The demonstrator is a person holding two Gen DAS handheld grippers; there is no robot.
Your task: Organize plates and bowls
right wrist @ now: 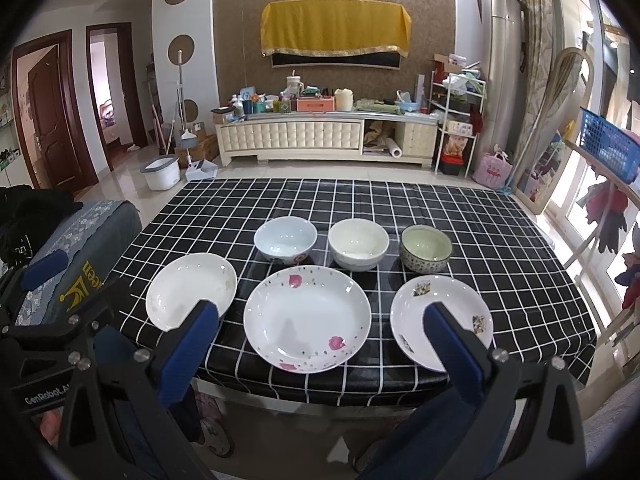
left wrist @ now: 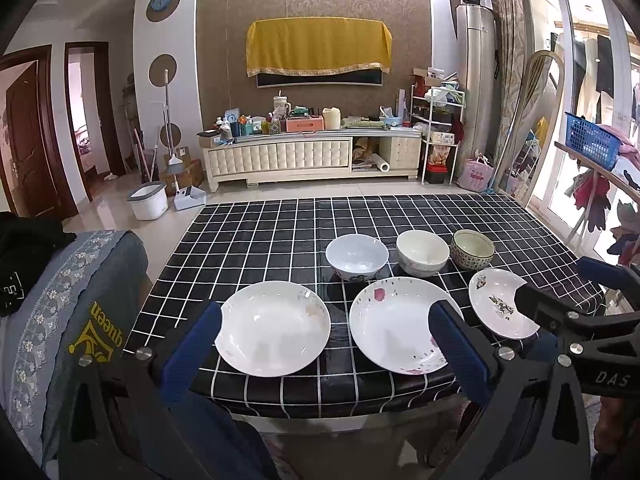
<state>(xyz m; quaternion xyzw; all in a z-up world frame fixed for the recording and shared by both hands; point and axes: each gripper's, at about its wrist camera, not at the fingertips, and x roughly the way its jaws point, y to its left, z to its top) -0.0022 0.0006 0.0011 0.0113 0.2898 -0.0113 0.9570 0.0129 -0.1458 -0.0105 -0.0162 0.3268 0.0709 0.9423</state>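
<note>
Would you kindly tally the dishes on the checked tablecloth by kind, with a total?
Plates: 3, namely the plain white plate, the pink-flowered plate and the small decorated plate.
Bowls: 3, namely the pale blue bowl, the cream bowl and the green patterned bowl.
Total: 6 dishes.

Black gripper [left wrist: 324, 344] frames, blue-padded jaws, silver screws.

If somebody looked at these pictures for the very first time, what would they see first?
Probably the black checked tablecloth with six dishes in two neat rows: three plates in front, with the pink-flowered plate in the middle, and three bowls behind, with the green patterned bowl on the right. Next, the blue-padded fingers of the open right gripper frame the near edge, and a yellow cloth hangs on the far wall.
</note>
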